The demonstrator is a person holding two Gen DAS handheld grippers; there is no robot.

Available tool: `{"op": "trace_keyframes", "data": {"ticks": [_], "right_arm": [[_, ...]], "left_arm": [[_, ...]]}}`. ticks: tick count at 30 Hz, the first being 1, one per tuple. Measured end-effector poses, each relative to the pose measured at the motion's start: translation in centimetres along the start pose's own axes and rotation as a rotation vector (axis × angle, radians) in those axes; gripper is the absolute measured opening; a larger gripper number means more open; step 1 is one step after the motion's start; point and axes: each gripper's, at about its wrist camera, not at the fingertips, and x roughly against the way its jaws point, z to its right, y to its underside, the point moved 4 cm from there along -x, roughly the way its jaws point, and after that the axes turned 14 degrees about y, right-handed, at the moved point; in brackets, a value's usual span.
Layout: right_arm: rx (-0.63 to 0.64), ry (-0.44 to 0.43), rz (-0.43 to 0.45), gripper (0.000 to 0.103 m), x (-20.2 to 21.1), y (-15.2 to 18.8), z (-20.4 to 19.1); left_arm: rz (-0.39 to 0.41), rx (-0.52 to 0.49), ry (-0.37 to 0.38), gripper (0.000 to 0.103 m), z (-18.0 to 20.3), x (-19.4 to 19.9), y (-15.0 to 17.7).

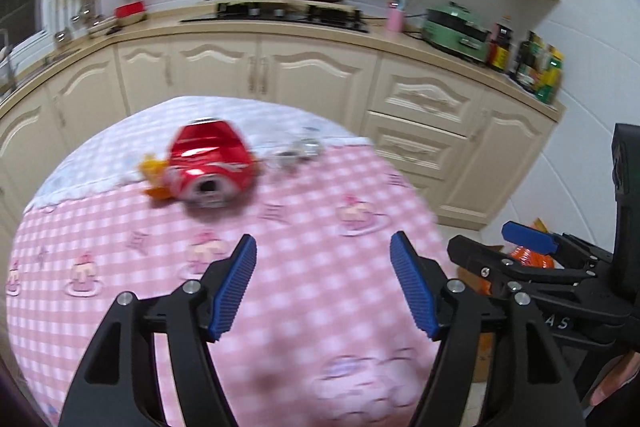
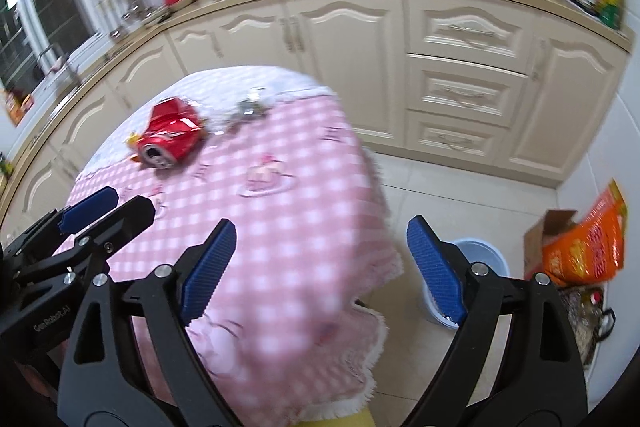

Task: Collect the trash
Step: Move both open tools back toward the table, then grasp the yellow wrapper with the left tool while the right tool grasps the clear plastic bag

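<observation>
A crushed red can (image 1: 210, 163) lies on its side on the pink checked tablecloth (image 1: 304, 211), with an orange scrap (image 1: 154, 171) against its left side. A crumpled clear wrapper (image 1: 298, 151) lies just right of the can. My left gripper (image 1: 323, 247) hangs open over the cloth, well short of the can, nothing between its blue pads. The right wrist view shows the can (image 2: 170, 137) and wrapper (image 2: 250, 109) at the far left of the table. My right gripper (image 2: 320, 231) is open and empty above the table's right edge.
A pale blue bin (image 2: 480, 259) stands on the tiled floor right of the table, behind my right finger. An orange bag and cardboard box (image 2: 584, 243) sit beyond it. Cream kitchen cabinets (image 1: 320, 67) with a stove and pots line the far side.
</observation>
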Motion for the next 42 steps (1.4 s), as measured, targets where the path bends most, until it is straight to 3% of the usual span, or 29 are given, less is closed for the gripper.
{"op": "trace_keyframes", "data": {"ticks": [8, 18, 20, 22, 24, 28, 32, 36, 37, 39, 42], "right_arm": [[0.091, 0.003, -0.003, 0.086, -4.1, -3.5, -5.8], [0.257, 0.030, 0.064, 0.086, -8.7, -7.4, -11.5], [0.289, 0.049, 0.079, 0.076, -9.7, -7.9, -12.4], [0.303, 0.030, 0.056, 0.027, -11.1, -8.2, -13.0], [0.270, -0.002, 0.031, 0.011, -11.9, -8.3, -12.8], [0.202, -0.028, 0.046, 0.007, -11.8, -9.1, -11.9], [0.158, -0.032, 0.063, 0.006, -11.2, -10.0, -10.9], [0.134, -0.044, 0.063, 0.006, -11.0, -10.4, -10.3], [0.131, -0.046, 0.064, 0.006, -11.0, -10.4, -10.2], [0.127, -0.055, 0.058, 0.006, -11.0, -10.2, -10.2], [0.126, -0.066, 0.046, 0.006, -11.1, -9.7, -10.3]], "left_arm": [[-0.004, 0.072, -0.070, 0.068, -7.7, 1.0, -1.3], [-0.053, 0.228, -0.073, 0.068, -16.2, -0.4, -2.7], [-0.061, 0.233, -0.090, 0.068, -17.1, -0.6, -2.9], [-0.069, 0.236, -0.104, 0.068, -18.2, -1.0, -3.3], [-0.079, 0.243, -0.106, 0.068, -19.2, -1.5, -3.7], [-0.092, 0.236, -0.109, 0.068, -20.7, -2.8, -4.4], [-0.073, 0.237, -0.033, 0.067, -20.8, -3.8, -4.9], [-0.097, 0.239, 0.029, 0.041, -20.8, -5.7, -4.9], [-0.095, 0.252, 0.039, 0.031, -21.0, -6.1, -4.9], [-0.073, 0.280, 0.078, 0.020, -21.2, -6.1, -5.1], [-0.055, 0.278, 0.072, 0.020, -21.4, -5.6, -5.3]]}}
